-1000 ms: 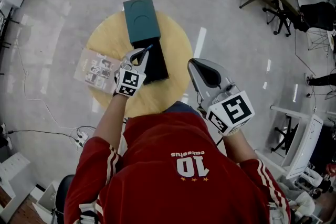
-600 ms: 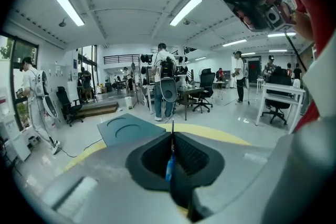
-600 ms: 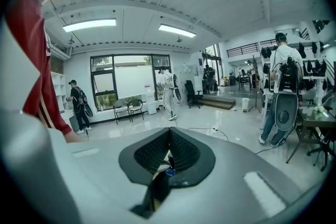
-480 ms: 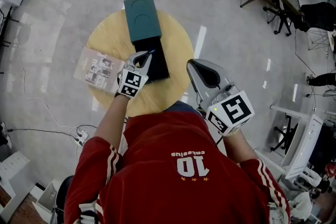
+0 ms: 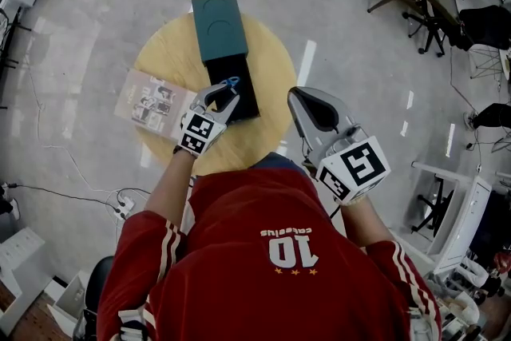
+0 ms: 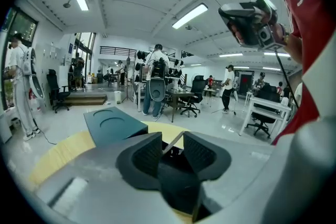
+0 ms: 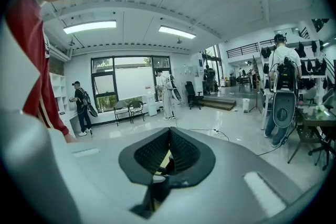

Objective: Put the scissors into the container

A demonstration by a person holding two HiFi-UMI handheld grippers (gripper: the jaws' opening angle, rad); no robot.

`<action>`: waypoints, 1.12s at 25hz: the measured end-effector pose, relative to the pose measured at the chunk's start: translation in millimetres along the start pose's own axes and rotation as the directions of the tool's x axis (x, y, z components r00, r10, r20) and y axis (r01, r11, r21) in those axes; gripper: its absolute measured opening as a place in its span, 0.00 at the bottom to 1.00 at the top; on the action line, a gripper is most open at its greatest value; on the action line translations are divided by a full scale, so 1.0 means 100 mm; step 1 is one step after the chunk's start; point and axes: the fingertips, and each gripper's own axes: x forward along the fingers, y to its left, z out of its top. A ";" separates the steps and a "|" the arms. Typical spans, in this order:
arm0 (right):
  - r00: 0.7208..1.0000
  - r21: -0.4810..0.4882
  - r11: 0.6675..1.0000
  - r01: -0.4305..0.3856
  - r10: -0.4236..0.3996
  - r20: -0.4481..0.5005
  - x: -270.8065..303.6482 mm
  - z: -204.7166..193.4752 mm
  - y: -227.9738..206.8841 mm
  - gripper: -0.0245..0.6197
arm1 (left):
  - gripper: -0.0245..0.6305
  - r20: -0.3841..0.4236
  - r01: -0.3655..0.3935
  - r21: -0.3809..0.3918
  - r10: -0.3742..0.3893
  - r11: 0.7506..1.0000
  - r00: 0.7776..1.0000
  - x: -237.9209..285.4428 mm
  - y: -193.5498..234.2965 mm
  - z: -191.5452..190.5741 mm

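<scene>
The scissors [image 5: 231, 81] show their blue handle just past the tips of my left gripper [image 5: 226, 89], over the far part of the open dark container [image 5: 243, 101] on the round wooden table [image 5: 172, 52]. In the left gripper view the jaws of my left gripper [image 6: 172, 143] stand apart, having just been opening. A thin pale strip of the scissors [image 6: 173, 141] leans loose between the pads, which do not press on it. My right gripper [image 5: 303, 98] hangs off the table's right edge. Its pads [image 7: 169, 150] meet with nothing between them.
The container's teal lid [image 5: 218, 26] lies at the table's far side, touching the container. A printed booklet [image 5: 152, 101] overhangs the table's left edge. Cables run across the floor; chairs and desks stand at the far right.
My left gripper has shifted right over the dark container and its jaws have opened. The scissors' blue handle now shows as a loop ahead of the tips. The right gripper has kept still.
</scene>
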 end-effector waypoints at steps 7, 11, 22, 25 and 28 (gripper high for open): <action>1.000 -0.002 1.000 -0.022 0.022 0.021 0.00 0.06 0.07 0.02 | 0.25 -0.001 0.024 -0.029 -0.024 0.999 1.000 -0.22 -0.16 -0.05; 0.999 -0.011 0.999 -0.030 0.030 0.027 -0.02 0.08 0.09 0.02 | 0.25 0.030 0.004 -0.048 -0.002 0.999 1.000 -0.33 -0.16 0.04; 0.994 -0.035 0.995 -0.090 0.092 0.059 -0.20 0.23 0.14 0.02 | 0.25 0.205 -0.125 -0.086 0.140 0.988 0.969 -0.87 -0.13 0.95; 0.990 -0.050 0.992 -0.114 0.117 0.081 -0.28 0.31 0.23 0.02 | 0.25 0.259 -0.168 -0.091 0.186 0.982 0.948 -1.08 -0.18 1.18; 0.986 -0.056 0.991 -0.125 0.130 0.105 -0.33 0.36 0.25 0.02 | 0.25 0.309 -0.201 -0.099 0.222 0.975 0.925 -1.25 -0.24 1.37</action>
